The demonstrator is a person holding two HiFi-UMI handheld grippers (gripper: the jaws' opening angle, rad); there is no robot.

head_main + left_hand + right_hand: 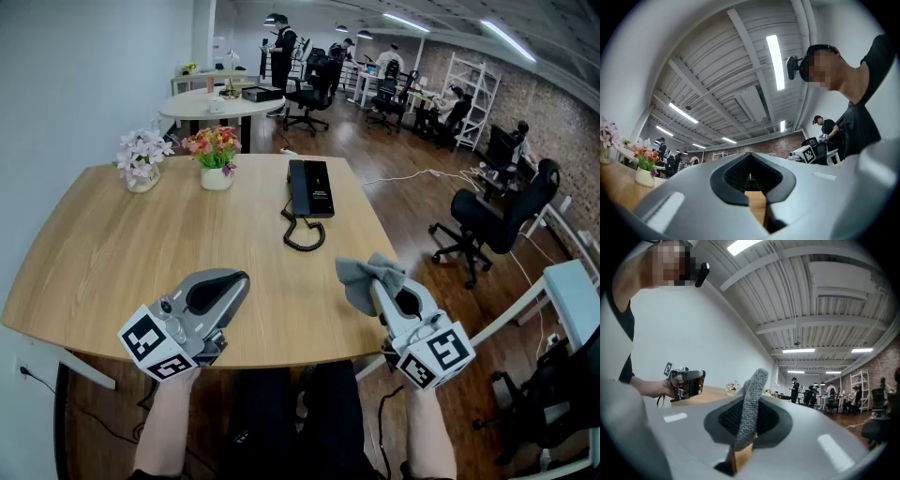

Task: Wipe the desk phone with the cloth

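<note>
from the head view: looking steeply down on a rounded wooden table (112, 253), with the black desk phone (310, 187) lying flat towards the far edge, right of centre, handset on its cradle and coiled cord (305, 234) looped on the wood just in front of it. well short of the phone, at the near edge, the left gripper (234, 279) with jaws together on nothing, and the right gripper (380, 289) clamped on a grey cloth (366, 277) that bunches up beyond the jaw tips, apart from the phone. further back on the left, pale pink flowers (141, 155) in a clear vase and, just beside them, a white pot of bright flowers (216, 155). off to the right, on the floor, a black office chair (492, 220). from the left gripper view: tilted up towards the ceiling lights (774, 61), jaws meeting at the tips with only bare wood behind the gap between the pads; white pot of bright flowers at lower left (645, 166), right gripper at mid right (813, 152). from the right gripper view: a fold of grey cloth (749, 408) pinched upright between the closed jaws of the right gripper (754, 380), left gripper held at far left (686, 380) above the table edge.
</note>
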